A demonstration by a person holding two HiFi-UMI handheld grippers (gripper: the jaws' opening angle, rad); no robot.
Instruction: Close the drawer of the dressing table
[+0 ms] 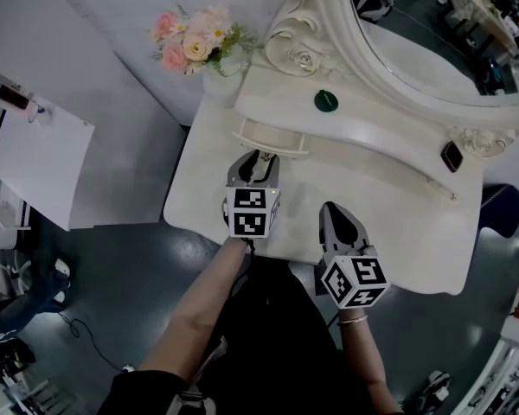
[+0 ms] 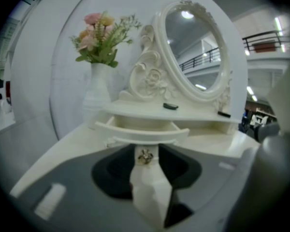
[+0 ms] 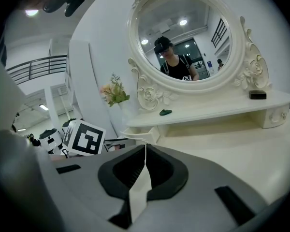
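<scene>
Currently left gripper (image 1: 259, 159) jaws clamp one drawer (image 2: 141, 133) knob (image 2: 145, 156); right gripper (image 3: 145, 147) jaws together.

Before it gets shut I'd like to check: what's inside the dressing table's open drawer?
The pulled-out part of the drawer looks bare, only pale walls showing. Its back lies hidden under the shelf, and the left gripper on its knob covers the front edge.

Pink flowers (image 1: 193, 41) in 1 white vase (image 2: 97, 93), back left. 1 small dark green item (image 1: 326, 101), maybe a lid, near vase. 1 black item (image 1: 451, 156) well apart, far right. Grey floor (image 1: 112, 275).
</scene>
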